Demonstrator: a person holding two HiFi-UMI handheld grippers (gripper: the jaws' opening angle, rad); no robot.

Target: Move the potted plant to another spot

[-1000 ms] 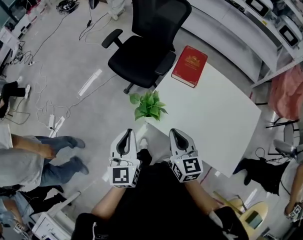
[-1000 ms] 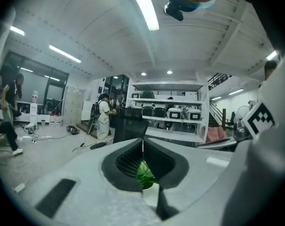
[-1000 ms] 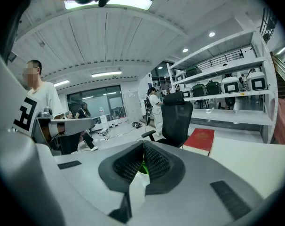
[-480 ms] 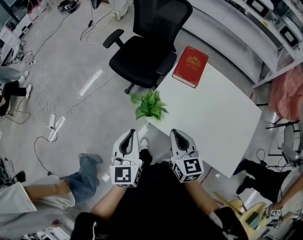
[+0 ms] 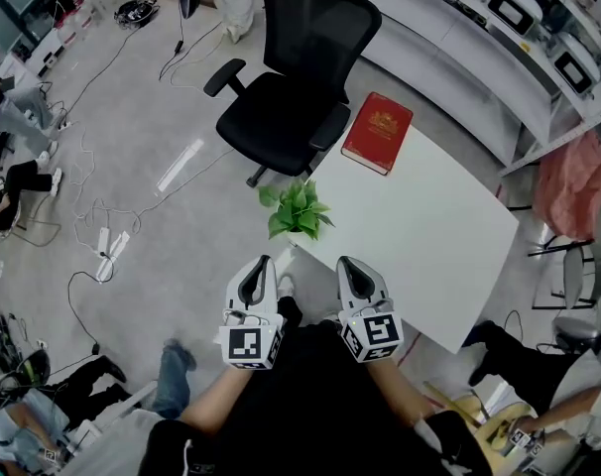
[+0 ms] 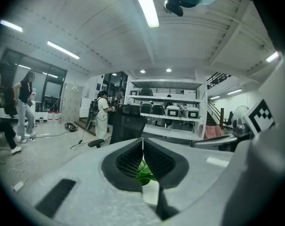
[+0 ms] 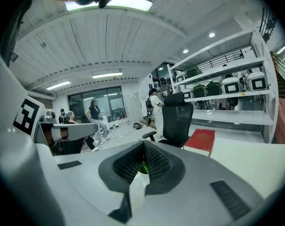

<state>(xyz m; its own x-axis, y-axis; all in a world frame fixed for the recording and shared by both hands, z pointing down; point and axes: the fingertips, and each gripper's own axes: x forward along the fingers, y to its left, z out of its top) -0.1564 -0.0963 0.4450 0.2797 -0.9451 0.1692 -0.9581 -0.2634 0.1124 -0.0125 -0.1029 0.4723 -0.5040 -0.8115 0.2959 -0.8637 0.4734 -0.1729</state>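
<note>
Stillness marks the last second: neither gripper shifts, and only bystanders (image 5: 77, 395) off to the left gripper's (image 5: 254, 271) side wander. It and the right gripper (image 5: 352, 271) stay clenched on nothing, side by side. The potted plant (image 5: 297, 209) stands just ahead, between their tips, on the white table's (image 5: 429, 236) corner, so no carry is under way.

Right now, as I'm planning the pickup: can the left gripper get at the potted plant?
Probably yes: the potted plant stands at the table corner ahead of the left gripper, nothing between them. Its shut jaws must open first.
</note>
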